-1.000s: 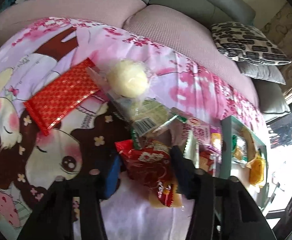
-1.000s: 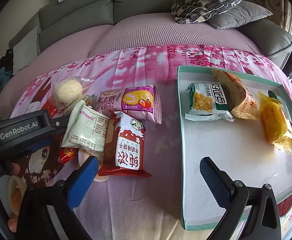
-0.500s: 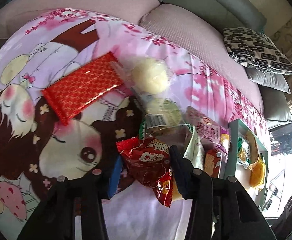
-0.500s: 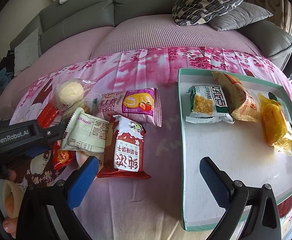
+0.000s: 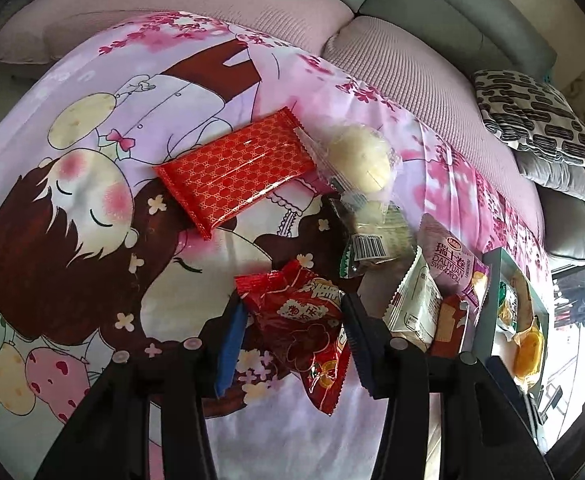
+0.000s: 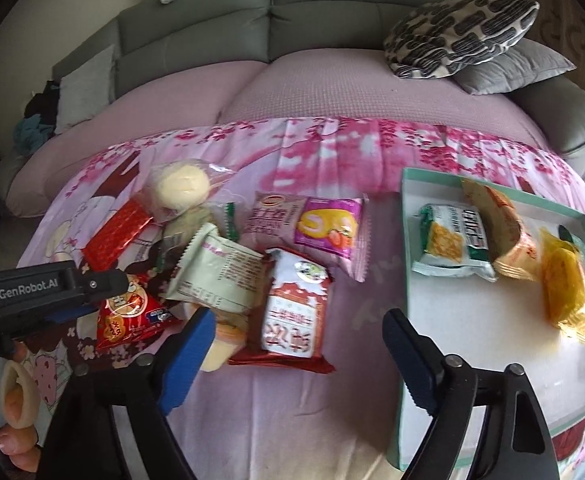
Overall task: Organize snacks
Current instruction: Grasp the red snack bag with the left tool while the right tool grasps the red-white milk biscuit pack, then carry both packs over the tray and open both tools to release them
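My left gripper (image 5: 294,332) is shut on a crinkly red snack packet (image 5: 300,320), though its jaws are easing open a little; the packet (image 6: 128,316) also shows at the left of the right wrist view. My right gripper (image 6: 298,356) is closing, its pads apart from the red-and-white biscuit packet (image 6: 292,312) whose near end lies between them. A teal tray (image 6: 404,280) on the right holds a green-and-white packet (image 6: 448,244), an orange-wrapped bread (image 6: 496,224) and a yellow cake (image 6: 564,284).
On the pink cartoon cloth lie a purple Swiss-roll packet (image 6: 308,224), a pale packet (image 6: 216,276), a wrapped round bun (image 5: 360,156) and a flat red patterned packet (image 5: 232,168). A grey sofa with a patterned cushion (image 6: 460,32) stands behind. A person's hand (image 6: 16,436) is at lower left.
My left gripper has carried the red packet leftward, away from the snack pile. The right gripper's fingers have drawn closer together over the biscuit packet.
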